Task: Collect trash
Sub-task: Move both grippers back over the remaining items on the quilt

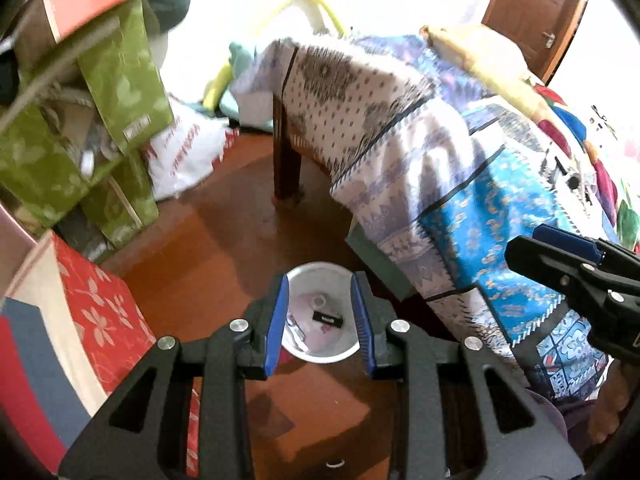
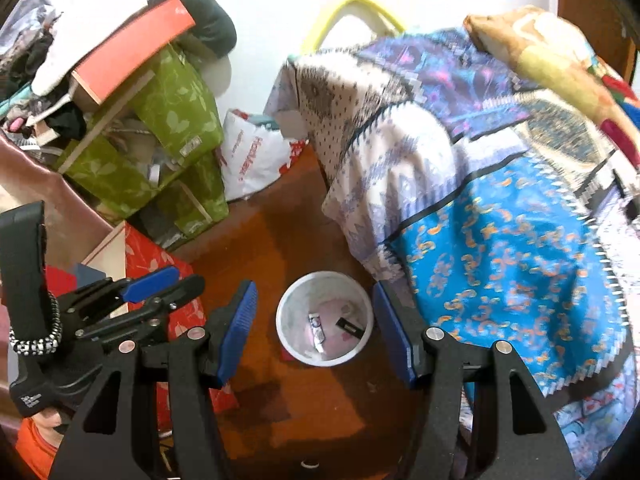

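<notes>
Glossy brown floor [image 2: 248, 420] w/ round white bin [image 2: 286, 344]

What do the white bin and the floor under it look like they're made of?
White bin: likely plastic, going by its smooth, thin, evenly moulded rim with a matte look. Floor: reddish-brown and glossy, showing soft reflections; polished wood or vinyl, hard to tell which.

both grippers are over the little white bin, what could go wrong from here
1. The white bin looks light and stands free on the wooden floor; a descending finger could tip it and spill the black item and wrappers inside.
2. The left gripper and right gripper hover close together, so they may collide.
3. The bedspread hangs beside the bin and could snag the right gripper.
</notes>
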Available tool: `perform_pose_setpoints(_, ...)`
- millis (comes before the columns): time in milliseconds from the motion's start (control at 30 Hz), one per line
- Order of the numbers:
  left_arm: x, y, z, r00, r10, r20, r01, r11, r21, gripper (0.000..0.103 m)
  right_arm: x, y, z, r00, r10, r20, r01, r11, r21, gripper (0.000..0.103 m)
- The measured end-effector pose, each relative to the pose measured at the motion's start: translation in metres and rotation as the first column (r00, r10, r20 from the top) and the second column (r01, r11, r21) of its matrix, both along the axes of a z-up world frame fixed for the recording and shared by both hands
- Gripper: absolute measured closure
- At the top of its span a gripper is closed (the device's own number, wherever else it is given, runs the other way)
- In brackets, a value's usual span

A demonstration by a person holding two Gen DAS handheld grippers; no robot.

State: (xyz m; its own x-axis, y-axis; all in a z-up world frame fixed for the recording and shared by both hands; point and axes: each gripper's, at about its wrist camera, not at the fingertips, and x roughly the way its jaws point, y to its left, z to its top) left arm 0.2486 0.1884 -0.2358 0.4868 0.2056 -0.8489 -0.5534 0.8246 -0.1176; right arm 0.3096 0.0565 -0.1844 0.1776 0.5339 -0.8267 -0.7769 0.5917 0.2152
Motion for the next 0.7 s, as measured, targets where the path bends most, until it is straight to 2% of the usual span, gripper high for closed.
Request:
perform_pose_setpoints(100,-0.005,-0.013,0.023,0.999,-0.018,0.036,0.017,1.0,0.026,0.072,-0.005,-0.016,0.02,0.999,-0.015,0.04,0.014,0.999,0.033,0.047)
perform_pose_setpoints(133,-0.006,-0.019,0.03,0.999,-0.025,0.049,0.023,0.999,0.032,0.072,-0.007,-0.03,0.036,0.997,-0.033,0.07,0.029,0.998,0.057,0.047)
perform_pose_setpoints(433,0.003,-0.084,0.091,0.981,-0.137,0.138,0.119,0.985,0.127,0.072,-0.012,-0.086,0.084,0.978,-0.115,0.172,0.09,0.985,0.146,0.047)
perform_pose_setpoints(700,0.038,-0.144,0.116,0.954,-0.233,0.189,0.204,0.966,0.162,0.066,0.0,-0.15,0.11,0.94,-0.216,0.264,0.171,0.968,0.186,0.047)
